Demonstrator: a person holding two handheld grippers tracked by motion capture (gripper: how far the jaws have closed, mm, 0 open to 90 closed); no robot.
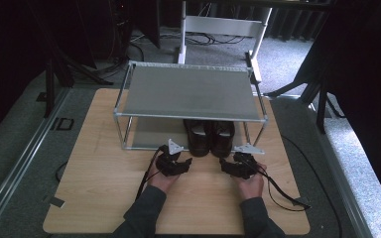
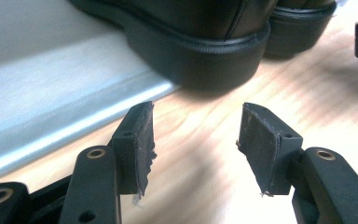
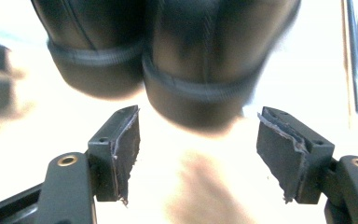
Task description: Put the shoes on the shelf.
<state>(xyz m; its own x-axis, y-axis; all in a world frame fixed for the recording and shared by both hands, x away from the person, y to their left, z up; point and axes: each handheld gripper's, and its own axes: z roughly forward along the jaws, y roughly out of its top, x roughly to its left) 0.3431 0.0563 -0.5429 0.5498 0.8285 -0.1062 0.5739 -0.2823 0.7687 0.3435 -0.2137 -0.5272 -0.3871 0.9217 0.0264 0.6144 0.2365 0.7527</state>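
Observation:
Two black shoes stand side by side, heels toward me, half under a grey two-tier rack (image 1: 188,91): the left shoe (image 1: 198,139) and the right shoe (image 1: 223,139). My left gripper (image 1: 187,162) is open just short of the left shoe's heel (image 2: 205,51), with bare wood between its pads (image 2: 140,140). My right gripper (image 1: 222,163) is open too, facing the right shoe's heel (image 3: 205,84), and its pads (image 3: 126,144) touch nothing. The left shoe (image 3: 98,56) appears beside it in the right gripper view.
The rack's lower shelf (image 2: 51,98) lies just left of the left shoe. A wooden tabletop (image 1: 104,173) carries everything. Cables (image 1: 278,191) trail from both grippers. A white frame (image 1: 223,25) and dark stands sit on the floor behind the rack.

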